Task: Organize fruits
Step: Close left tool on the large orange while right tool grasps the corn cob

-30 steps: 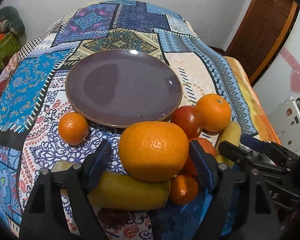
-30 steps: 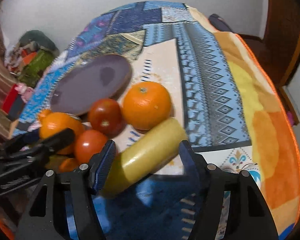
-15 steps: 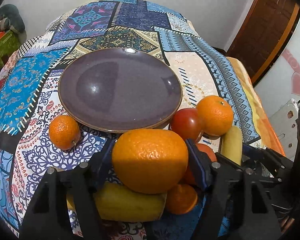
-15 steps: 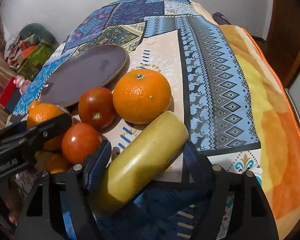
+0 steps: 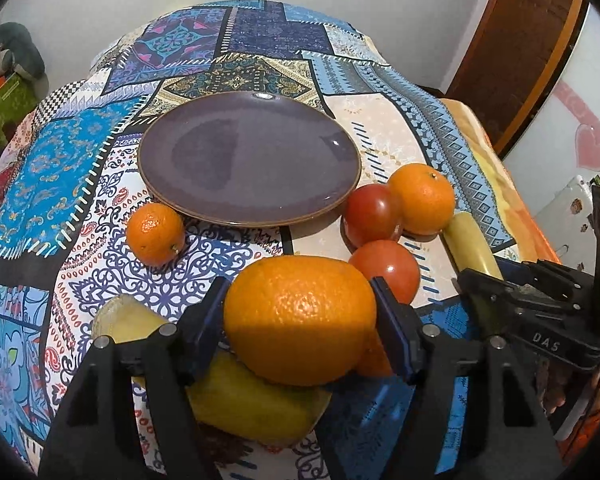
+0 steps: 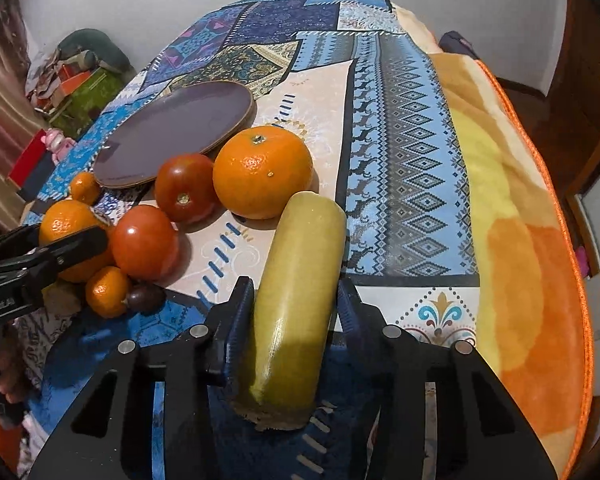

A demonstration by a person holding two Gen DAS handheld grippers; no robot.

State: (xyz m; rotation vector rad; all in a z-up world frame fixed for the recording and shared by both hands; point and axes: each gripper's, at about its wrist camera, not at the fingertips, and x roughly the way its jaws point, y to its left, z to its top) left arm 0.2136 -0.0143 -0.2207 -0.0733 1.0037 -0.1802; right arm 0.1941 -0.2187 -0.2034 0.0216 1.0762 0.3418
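Observation:
My left gripper (image 5: 300, 320) is shut on a large orange (image 5: 300, 320), just above a yellow-green fruit piece (image 5: 244, 396). My right gripper (image 6: 296, 312) is shut on a long yellow-green fruit (image 6: 296, 304), which also shows in the left wrist view (image 5: 470, 248). An empty purple plate (image 5: 248, 156) lies beyond, also in the right wrist view (image 6: 172, 132). Two tomatoes (image 5: 370, 208) (image 5: 388, 270), an orange (image 5: 422, 198) and a small mandarin (image 5: 155, 234) lie on the cloth beside the plate.
A patterned tablecloth (image 5: 52, 184) covers the table; an orange blanket (image 6: 532, 240) drapes its right side. A small mandarin (image 6: 106, 290) and a dark fruit (image 6: 146, 298) lie near the left gripper (image 6: 40, 256). Clutter (image 6: 80, 76) stands at far left.
Both grippers have closed: the left onto the large orange, the right onto the long yellow-green fruit. The left gripper has risen slightly with the orange.

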